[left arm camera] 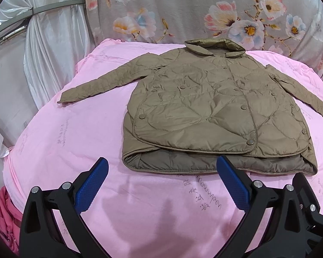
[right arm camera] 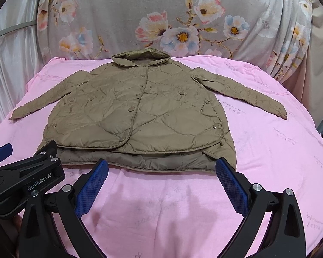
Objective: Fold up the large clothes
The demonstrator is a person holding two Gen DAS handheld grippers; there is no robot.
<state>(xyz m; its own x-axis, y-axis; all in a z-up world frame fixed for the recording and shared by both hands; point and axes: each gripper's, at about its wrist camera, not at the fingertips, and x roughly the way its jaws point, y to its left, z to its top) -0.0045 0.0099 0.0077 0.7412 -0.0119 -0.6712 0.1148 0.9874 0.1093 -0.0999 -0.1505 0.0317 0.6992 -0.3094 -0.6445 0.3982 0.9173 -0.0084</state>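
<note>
An olive-brown quilted jacket (left arm camera: 206,107) lies flat and face up on a pink sheet (left arm camera: 75,129), buttoned, collar far from me, both sleeves spread outward. It also shows in the right wrist view (right arm camera: 135,111). My left gripper (left arm camera: 161,165) is open and empty, hovering just short of the jacket's near hem. My right gripper (right arm camera: 161,167) is open and empty, also just short of the hem, to the right of the left one. The left gripper's body (right arm camera: 25,172) shows at the lower left of the right wrist view.
The pink sheet (right arm camera: 269,150) covers a raised bed or table. A grey floral cloth (left arm camera: 183,10) hangs behind it. White curtains (left arm camera: 43,43) hang at the left. A heap of red-pink fabric (left arm camera: 6,210) lies by the near left edge.
</note>
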